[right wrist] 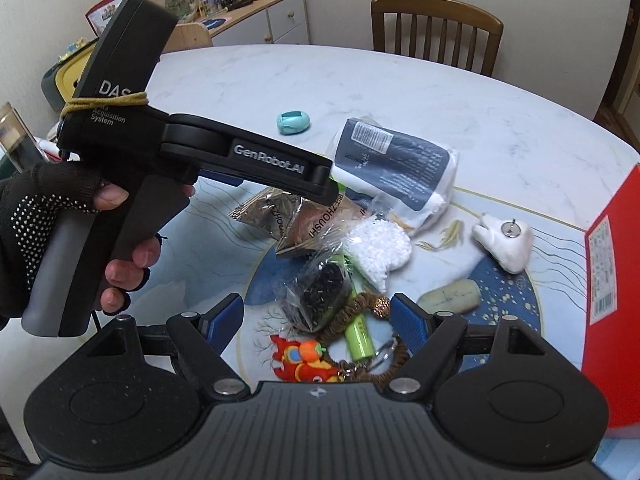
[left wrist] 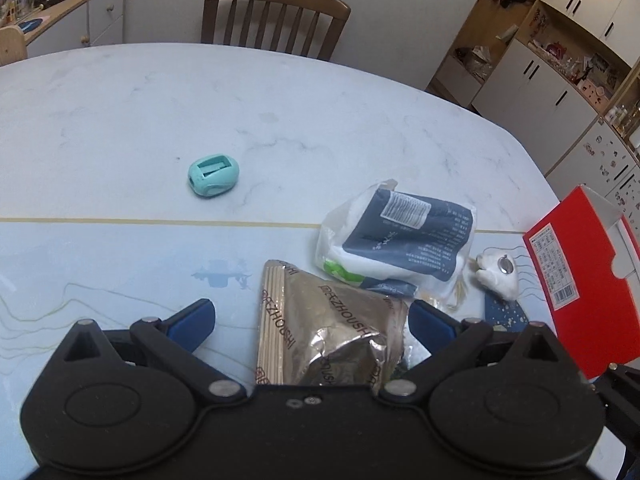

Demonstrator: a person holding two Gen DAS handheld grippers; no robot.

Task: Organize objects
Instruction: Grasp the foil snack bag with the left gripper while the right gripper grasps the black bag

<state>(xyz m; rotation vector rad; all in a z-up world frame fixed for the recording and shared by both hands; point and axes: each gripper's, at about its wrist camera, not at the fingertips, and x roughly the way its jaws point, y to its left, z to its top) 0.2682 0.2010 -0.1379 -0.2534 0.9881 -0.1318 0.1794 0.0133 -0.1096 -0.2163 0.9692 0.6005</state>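
Foil snack packet point(left wrist: 320, 320) sits between the blue pads of the left gripper point(left wrist: 312, 320), jaws wide, not clamped. Packet lies on the table point(left wrist: 120, 120), touching the white-and-navy pouch point(left wrist: 400, 236) behind it.

Step in hand, my read: pick approach on the foil packet, presumably bound for the red box point(left wrist: 580, 280) standing at the right edge. The target is a guess.

Next move calls for closing on the packet's bulging middle, not the flat crimped edge; foil is slick and will crumple. Lift straight up so the pouch isn't dragged along.

Right gripper point(right wrist: 316, 320) is also spread wide, empty, hovering over the clutter.

View differences:
- Right wrist shows what the left can't: gloved hand point(right wrist: 52, 216) on the left tool's handle, plus the near pile of a clear bag of dark bits point(right wrist: 320, 288), a bag of white pellets point(right wrist: 376, 248), a green tube point(right wrist: 360, 340), a red-orange plush point(right wrist: 300, 360), a pale stone-like bar point(right wrist: 448, 296).
- Left wrist gives the real pad-to-packet alignment.
- Both show the teal oval gadget point(left wrist: 213, 176), well apart, and the white figurine point(left wrist: 498, 272) near the box.
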